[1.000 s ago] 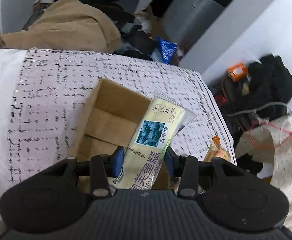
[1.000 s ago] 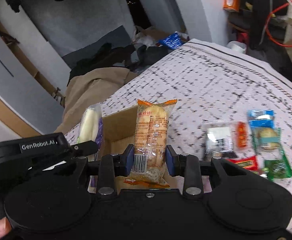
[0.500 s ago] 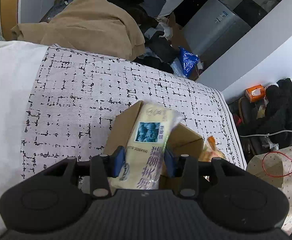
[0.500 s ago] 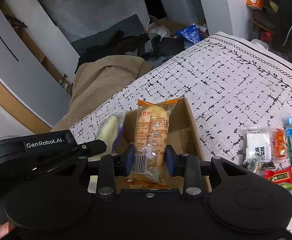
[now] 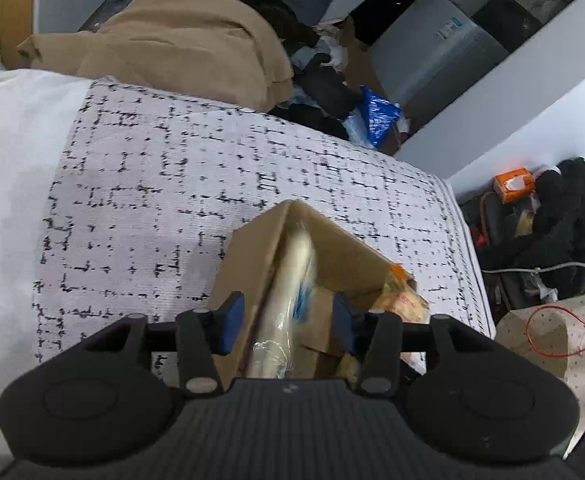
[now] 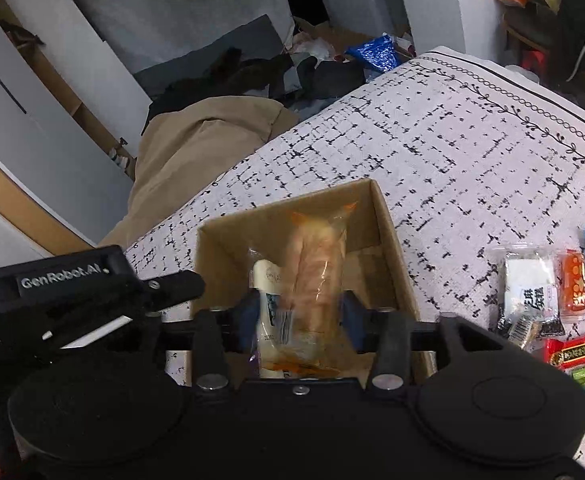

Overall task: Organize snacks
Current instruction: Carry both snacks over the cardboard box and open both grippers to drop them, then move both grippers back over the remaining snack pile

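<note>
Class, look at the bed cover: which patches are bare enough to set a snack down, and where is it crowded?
Bare: the cover between the cardboard box and its leaf-patterned border, and the stretch left of the box toward the white sheet. Crowded: the snack pile right of the box, and the box itself, where two packets are dropping.

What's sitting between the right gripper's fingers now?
In the right wrist view, the blurred orange-wrapped cake slips between the opening fingers into the cardboard box.
</note>
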Demonstrator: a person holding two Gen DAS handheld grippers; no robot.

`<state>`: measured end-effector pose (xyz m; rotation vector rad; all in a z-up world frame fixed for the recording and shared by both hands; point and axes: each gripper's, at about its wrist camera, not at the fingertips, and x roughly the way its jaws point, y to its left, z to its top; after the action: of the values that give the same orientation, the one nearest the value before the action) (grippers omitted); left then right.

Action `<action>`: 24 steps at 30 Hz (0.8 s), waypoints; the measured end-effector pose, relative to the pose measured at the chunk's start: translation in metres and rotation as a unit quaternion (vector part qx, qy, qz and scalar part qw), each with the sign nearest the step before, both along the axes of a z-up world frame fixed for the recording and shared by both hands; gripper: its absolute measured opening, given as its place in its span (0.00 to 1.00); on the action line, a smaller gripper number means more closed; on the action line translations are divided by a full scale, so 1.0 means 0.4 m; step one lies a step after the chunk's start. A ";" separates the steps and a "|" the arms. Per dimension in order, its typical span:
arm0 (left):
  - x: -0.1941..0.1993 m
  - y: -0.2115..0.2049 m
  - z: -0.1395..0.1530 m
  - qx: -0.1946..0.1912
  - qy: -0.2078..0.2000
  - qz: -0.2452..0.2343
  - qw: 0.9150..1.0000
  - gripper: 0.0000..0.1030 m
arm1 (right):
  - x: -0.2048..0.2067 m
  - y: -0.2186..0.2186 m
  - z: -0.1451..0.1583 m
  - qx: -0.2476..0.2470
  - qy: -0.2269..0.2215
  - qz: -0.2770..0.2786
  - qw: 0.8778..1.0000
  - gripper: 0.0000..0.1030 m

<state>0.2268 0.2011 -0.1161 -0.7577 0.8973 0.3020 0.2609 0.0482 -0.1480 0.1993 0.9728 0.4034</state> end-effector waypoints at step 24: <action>0.002 -0.199 0.052 0.070 0.007 -0.090 0.993 0.97 | -0.123 -0.348 0.100 -0.040 -0.045 -0.089 0.994 0.91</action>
<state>0.2275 0.1215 -0.0955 -0.5410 0.9401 0.2089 0.2117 -0.0911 -0.1079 0.1926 0.8720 0.2076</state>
